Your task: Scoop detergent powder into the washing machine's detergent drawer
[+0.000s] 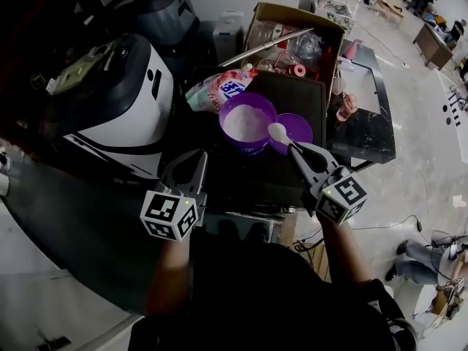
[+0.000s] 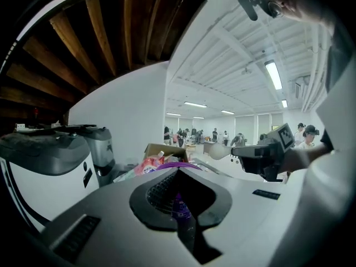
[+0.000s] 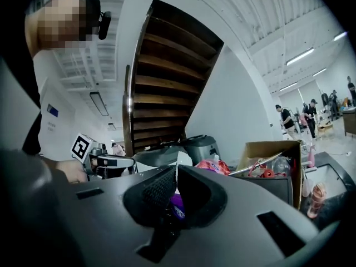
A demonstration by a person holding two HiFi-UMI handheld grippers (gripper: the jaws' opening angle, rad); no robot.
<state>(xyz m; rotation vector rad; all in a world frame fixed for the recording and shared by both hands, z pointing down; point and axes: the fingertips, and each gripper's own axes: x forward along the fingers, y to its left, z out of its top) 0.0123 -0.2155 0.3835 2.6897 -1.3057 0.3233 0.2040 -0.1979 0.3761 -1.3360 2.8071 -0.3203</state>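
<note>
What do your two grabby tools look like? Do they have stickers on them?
The left tool and the right tool look the same. Each is grey, with two long pointed jaws lined with dark ribbed pads. Each carries a white cube covered in black square markers, like chunky puzzle stickers. The person holding them wears a dark top.

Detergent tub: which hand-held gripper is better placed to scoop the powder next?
Right. The right hand-held gripper holds the white scoop, bowl at the purple detergent tub's rim. The left hand-held gripper is shut, empty, short of the tub.
</note>
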